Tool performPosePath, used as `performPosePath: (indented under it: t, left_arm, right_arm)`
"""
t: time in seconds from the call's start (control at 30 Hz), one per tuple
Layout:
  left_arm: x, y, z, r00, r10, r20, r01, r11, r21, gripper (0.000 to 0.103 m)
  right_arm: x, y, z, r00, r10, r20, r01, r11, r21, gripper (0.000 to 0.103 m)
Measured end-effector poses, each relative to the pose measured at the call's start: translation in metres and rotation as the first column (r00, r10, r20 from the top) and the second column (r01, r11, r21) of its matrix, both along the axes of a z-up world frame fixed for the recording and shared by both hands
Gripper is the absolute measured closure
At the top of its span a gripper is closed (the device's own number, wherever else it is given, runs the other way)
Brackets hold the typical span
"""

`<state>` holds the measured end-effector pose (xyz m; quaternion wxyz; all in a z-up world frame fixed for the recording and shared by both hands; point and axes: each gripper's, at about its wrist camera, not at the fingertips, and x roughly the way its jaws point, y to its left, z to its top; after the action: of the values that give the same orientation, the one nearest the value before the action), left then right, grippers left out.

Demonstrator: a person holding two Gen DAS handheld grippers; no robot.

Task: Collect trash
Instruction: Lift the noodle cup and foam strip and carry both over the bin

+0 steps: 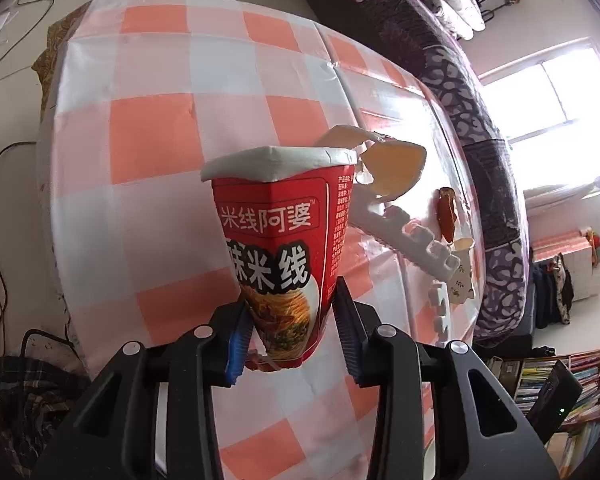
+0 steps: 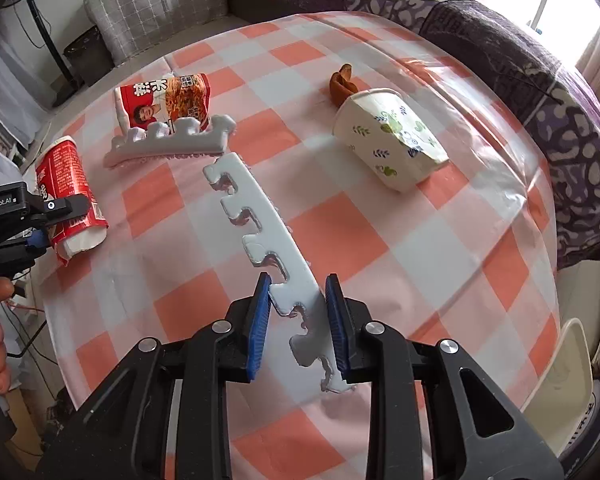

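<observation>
My left gripper (image 1: 292, 332) is shut on a crushed red noodle cup (image 1: 284, 248), held above the checked table; it also shows in the right wrist view (image 2: 70, 196) at the left edge. My right gripper (image 2: 298, 320) is low over the table, its fingers either side of a white toothed foam strip (image 2: 268, 248); the pads look close to its edges, contact unclear. A second foam strip (image 2: 172, 144), a red noodle packet (image 2: 164, 100), a flowered paper bowl (image 2: 388, 140) and a brown scrap (image 2: 342, 84) lie on the table.
The table has an orange-and-white checked cloth (image 2: 340, 232). A purple patterned sofa (image 2: 540, 80) runs along its far and right side. A cream chair (image 2: 560, 380) stands at the lower right. Cables and a dark bag (image 1: 28, 392) lie on the floor at left.
</observation>
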<state>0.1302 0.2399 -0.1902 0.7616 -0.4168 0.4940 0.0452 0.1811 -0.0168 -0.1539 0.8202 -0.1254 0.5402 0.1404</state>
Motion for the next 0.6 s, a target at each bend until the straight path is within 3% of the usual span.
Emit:
performPosePath:
  t: [0.27,0.6]
  left_arm:
    - [-0.022,-0.012,0.02,0.999,-0.023,0.027,0.022,0.999,0.033,0.066]
    - [-0.016,-0.055,0.067,0.987,-0.122,0.104,0.108,0.985,0.132,0.066]
  right_arm:
    - [-0.024,-0.032,0.011,0.995,-0.086,0.044,0.087,0.996,-0.018,0.076]
    - [-0.037,-0.097,0.059,0.937,-0.305,0.172,0.285,0.949,0.134,0.076]
